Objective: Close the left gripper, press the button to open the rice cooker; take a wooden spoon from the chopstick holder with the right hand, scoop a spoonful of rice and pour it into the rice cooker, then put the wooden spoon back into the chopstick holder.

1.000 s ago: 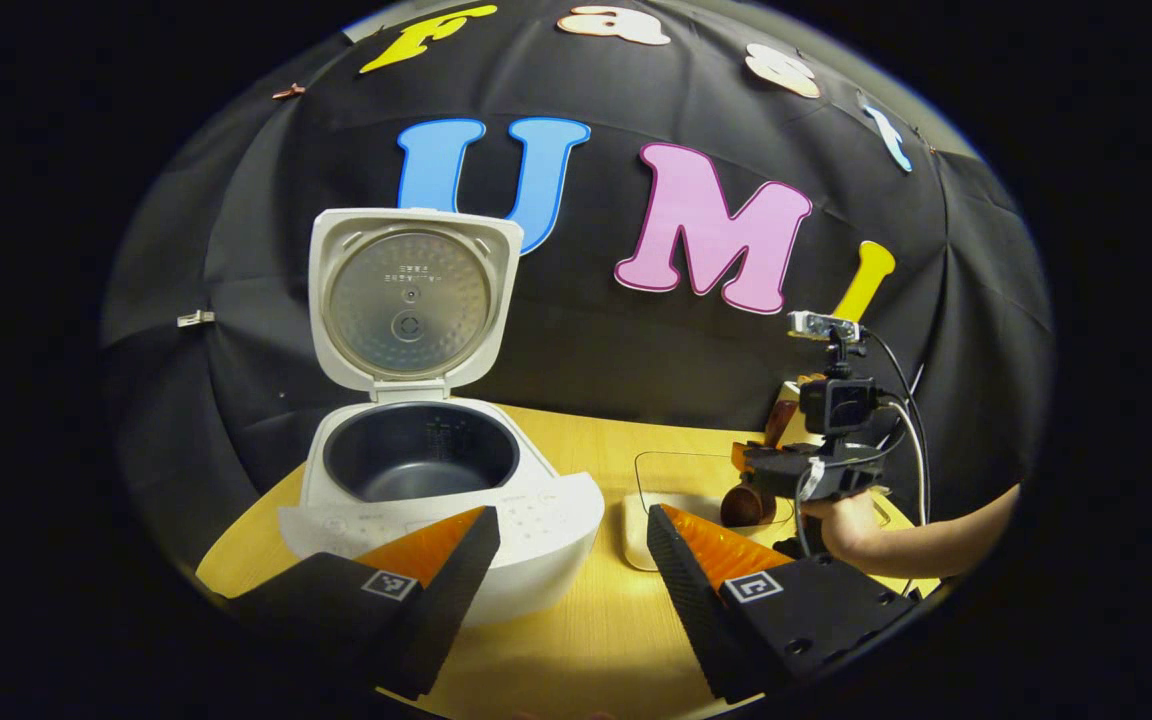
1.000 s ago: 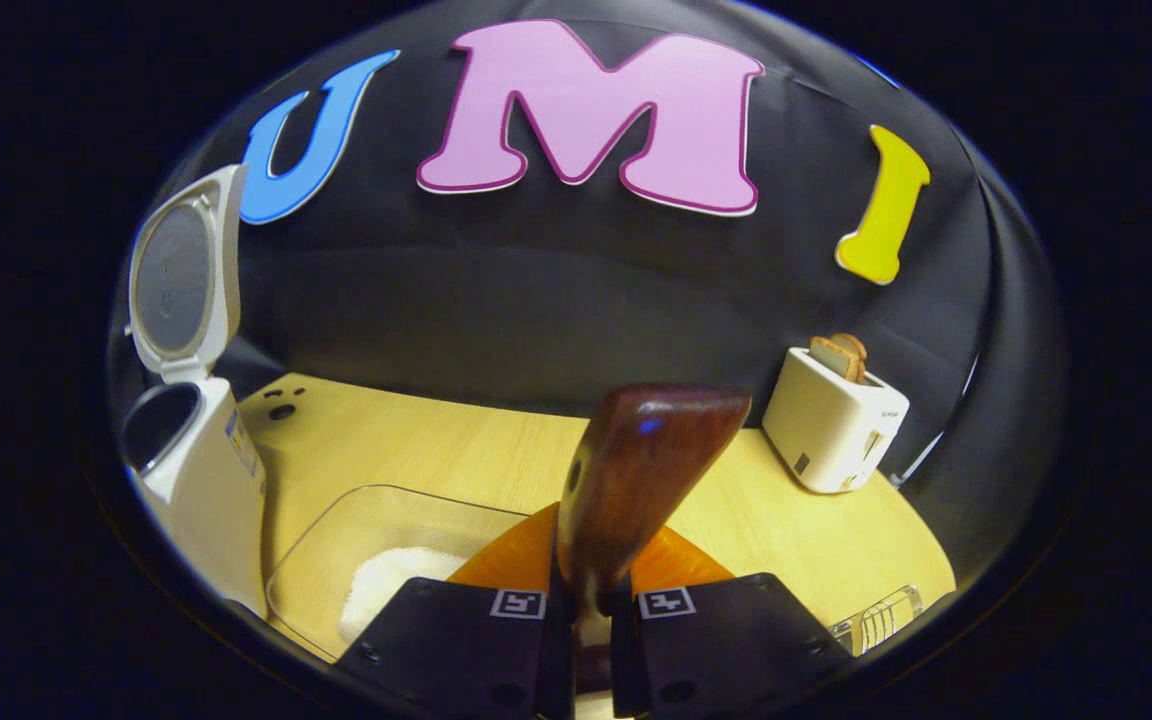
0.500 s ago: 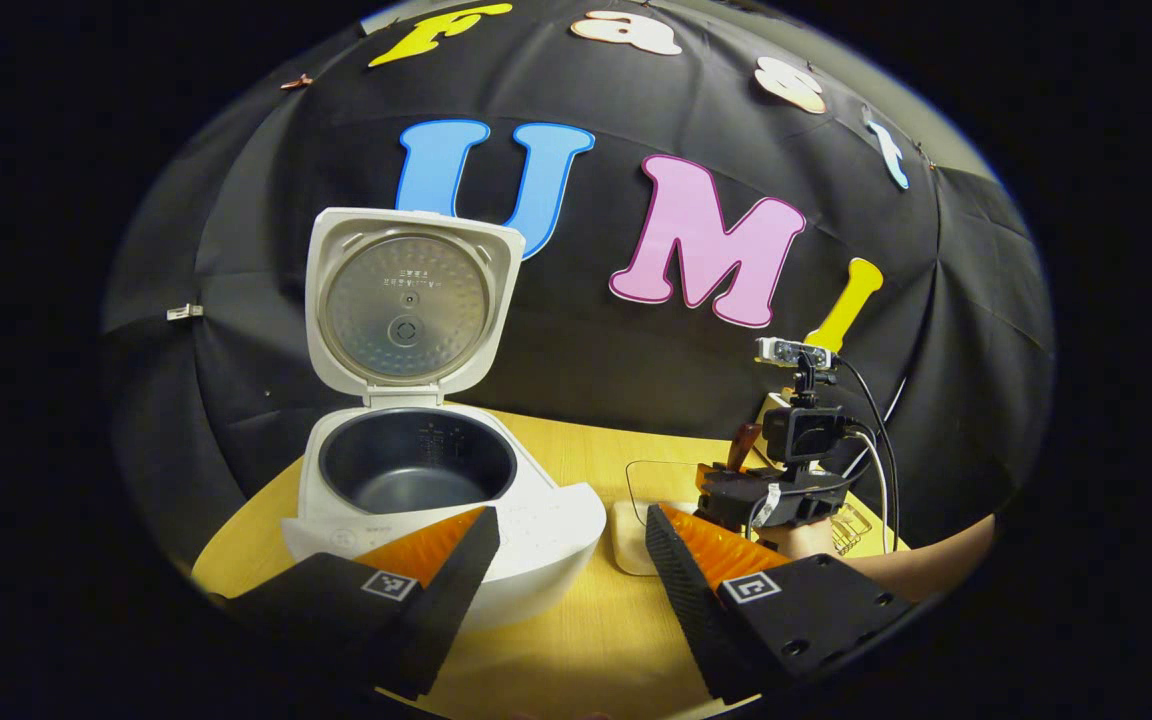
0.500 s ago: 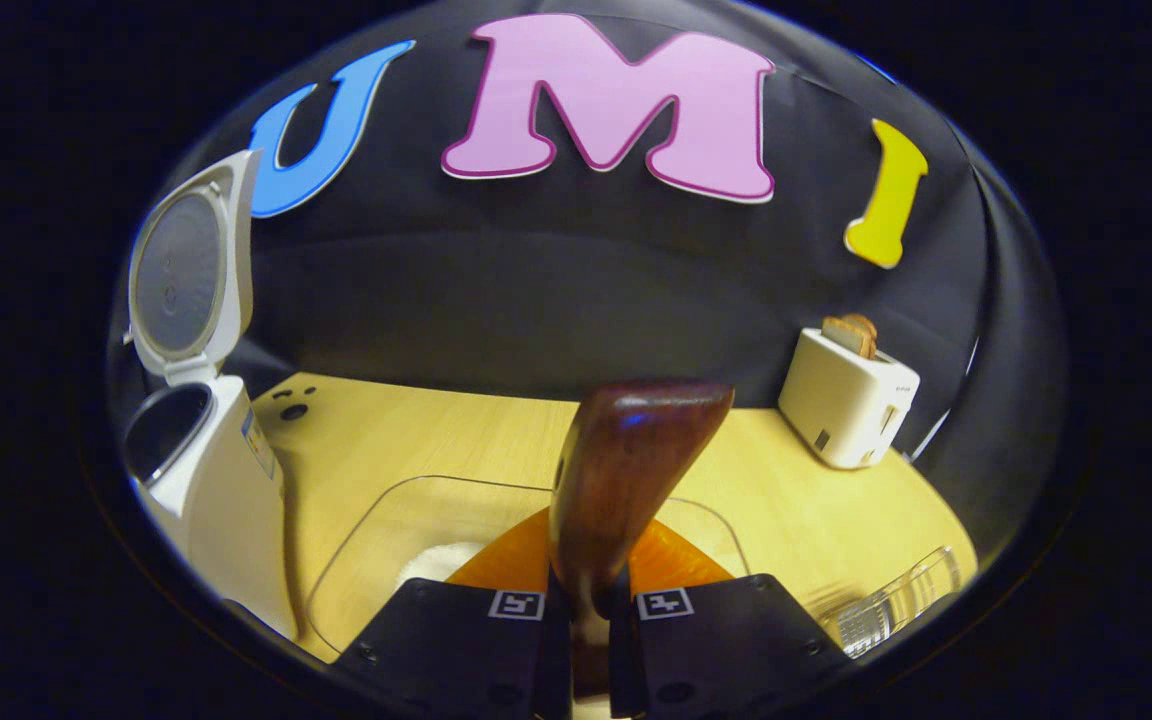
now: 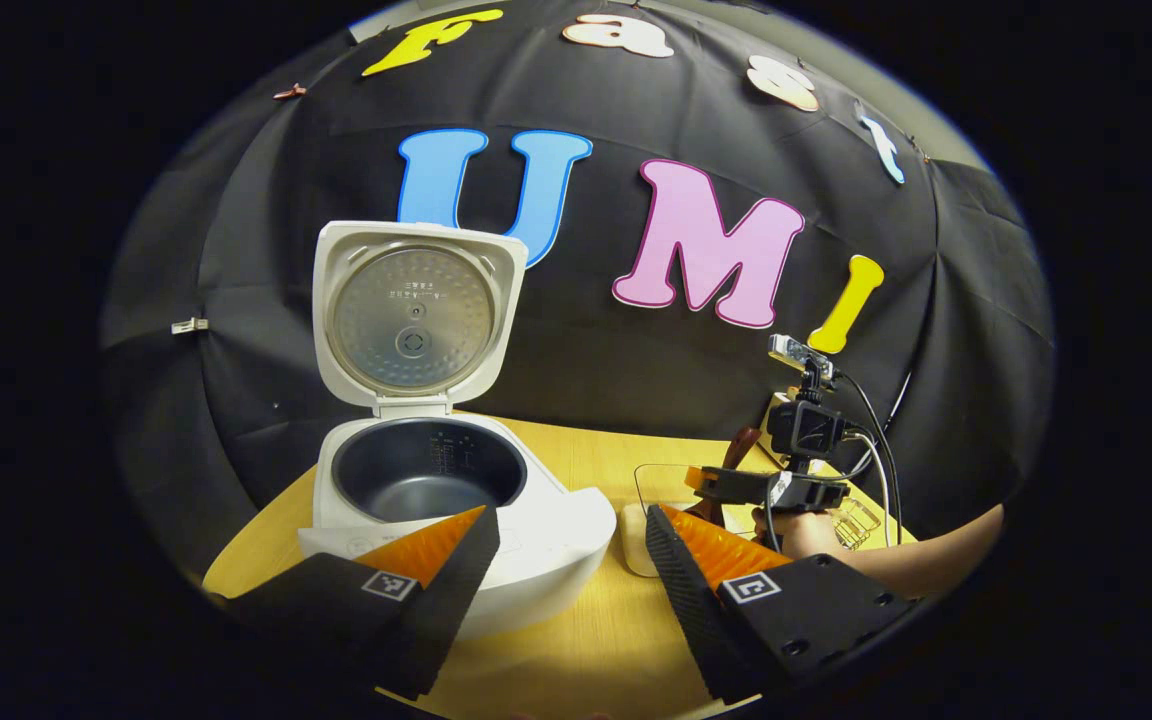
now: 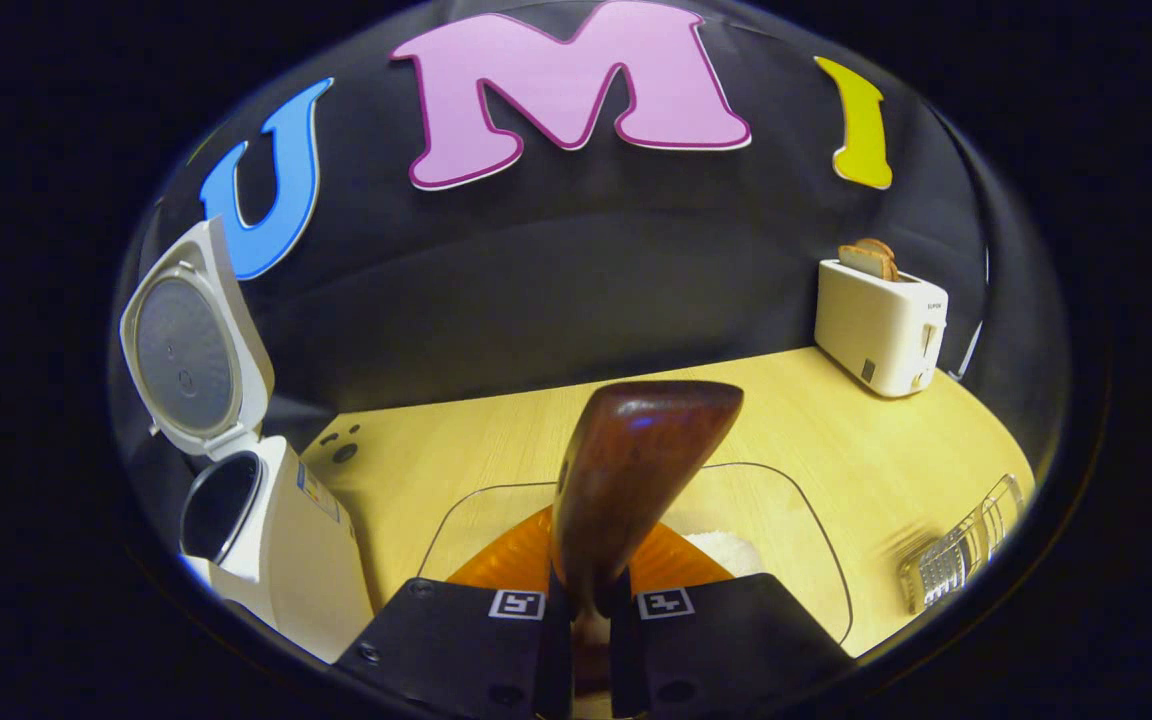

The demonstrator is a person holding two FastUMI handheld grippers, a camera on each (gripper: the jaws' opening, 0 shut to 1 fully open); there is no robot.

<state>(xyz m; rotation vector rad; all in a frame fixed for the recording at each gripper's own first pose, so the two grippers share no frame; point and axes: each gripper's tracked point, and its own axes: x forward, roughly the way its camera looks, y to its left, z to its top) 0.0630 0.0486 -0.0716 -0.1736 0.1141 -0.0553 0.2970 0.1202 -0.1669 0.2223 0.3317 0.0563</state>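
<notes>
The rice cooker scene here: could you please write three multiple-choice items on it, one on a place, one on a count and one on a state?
1. Where does the toaster stand on the table in the right gripper view?
A. At the far right, near the wall
B. Against the rice cooker
C. Inside the clear container

2. How many slices of bread stick out of the toaster?
A. None
B. Two
C. Five

3. What is the state of the rice cooker?
A. Lid shut
B. Lid up, inner pot empty
C. Lid up, pot full of rice

Answers:
1 A: it stands at the table's far right, apart from the cooker and the clear container.
2 B: two slices show in its top.
3 B: the lid stands upright and the dark pot shows no rice.
</notes>
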